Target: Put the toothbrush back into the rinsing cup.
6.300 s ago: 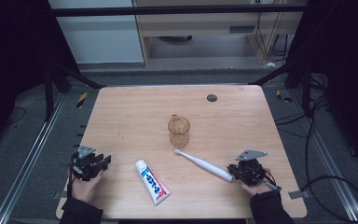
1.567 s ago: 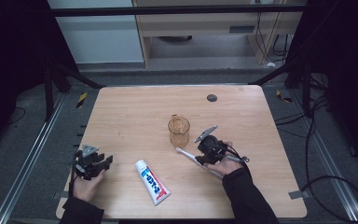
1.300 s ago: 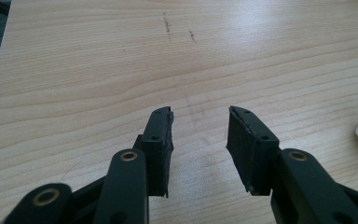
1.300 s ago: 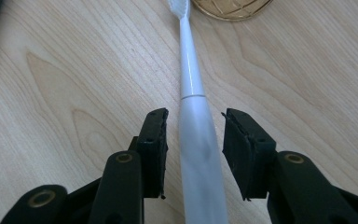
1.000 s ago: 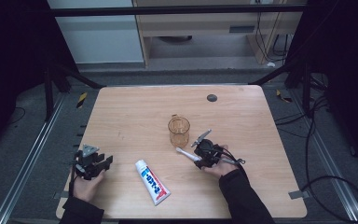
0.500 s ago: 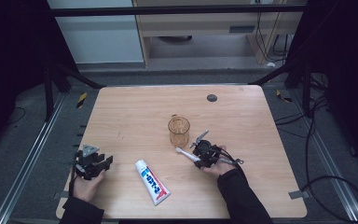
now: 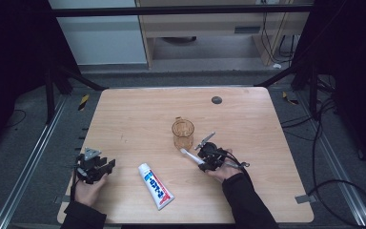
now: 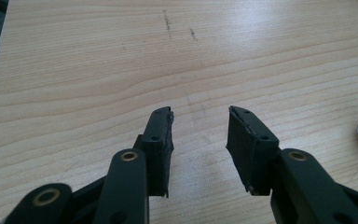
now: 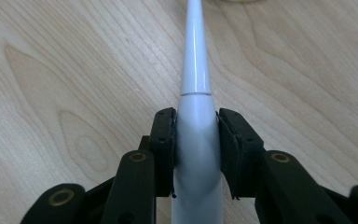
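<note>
Two grippers sit near your edge of the table [image 7: 124, 109] from above: your right gripper [image 7: 205, 157] lies on the white toothbrush [image 7: 189, 156] just beside the amber cup [image 7: 183, 132], toothpaste tube [image 7: 155, 185] nearby. Your left gripper [image 8: 199, 135] view has its jaws spread over bare wood, parked clear. Your right gripper [image 9: 196, 140] view has the jaws pinching the toothbrush [image 9: 194, 93] handle's thick part, likely for a firm lift.

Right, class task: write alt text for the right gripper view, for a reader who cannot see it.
The right tool has its two black jaws closed on the thick handle of a white electric toothbrush, which narrows as it runs away toward the top of the frame. Beneath lies a light wooden table with visible grain.
</note>
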The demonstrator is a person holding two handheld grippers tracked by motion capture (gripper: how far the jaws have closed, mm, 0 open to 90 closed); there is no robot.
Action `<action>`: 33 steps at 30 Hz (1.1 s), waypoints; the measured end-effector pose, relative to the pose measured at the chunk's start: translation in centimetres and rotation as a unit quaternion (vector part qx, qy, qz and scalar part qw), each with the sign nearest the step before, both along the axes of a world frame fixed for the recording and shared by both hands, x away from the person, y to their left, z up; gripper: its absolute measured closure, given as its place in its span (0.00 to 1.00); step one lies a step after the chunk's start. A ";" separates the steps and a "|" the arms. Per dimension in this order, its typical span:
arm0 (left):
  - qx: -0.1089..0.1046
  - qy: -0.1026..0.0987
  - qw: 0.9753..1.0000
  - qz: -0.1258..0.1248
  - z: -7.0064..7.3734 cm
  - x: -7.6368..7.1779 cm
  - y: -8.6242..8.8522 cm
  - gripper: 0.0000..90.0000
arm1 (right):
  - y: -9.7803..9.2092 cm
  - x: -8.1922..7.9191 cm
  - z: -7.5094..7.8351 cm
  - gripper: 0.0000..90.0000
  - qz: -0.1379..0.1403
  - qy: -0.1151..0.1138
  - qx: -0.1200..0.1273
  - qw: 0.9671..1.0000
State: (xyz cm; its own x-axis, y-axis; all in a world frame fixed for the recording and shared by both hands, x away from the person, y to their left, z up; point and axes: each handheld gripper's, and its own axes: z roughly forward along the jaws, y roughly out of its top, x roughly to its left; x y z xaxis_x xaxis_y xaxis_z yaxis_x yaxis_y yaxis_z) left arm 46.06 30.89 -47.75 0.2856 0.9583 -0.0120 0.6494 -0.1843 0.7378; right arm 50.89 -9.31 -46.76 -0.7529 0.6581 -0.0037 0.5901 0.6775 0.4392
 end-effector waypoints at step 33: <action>0.000 -0.001 1.000 0.002 0.0 0.0 -0.1 0.66 | -3.6 -2.7 5.8 0.76 -0.029 -0.086 0.124 0.988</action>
State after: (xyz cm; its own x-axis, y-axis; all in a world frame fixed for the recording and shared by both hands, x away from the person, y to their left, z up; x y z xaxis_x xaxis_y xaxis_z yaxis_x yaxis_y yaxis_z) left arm 46.07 30.75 -47.71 0.2826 0.9592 -0.0119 0.6481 -0.1818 0.7395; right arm 48.23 -12.92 -40.96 -0.7161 0.6969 0.0386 0.5271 0.5037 0.6844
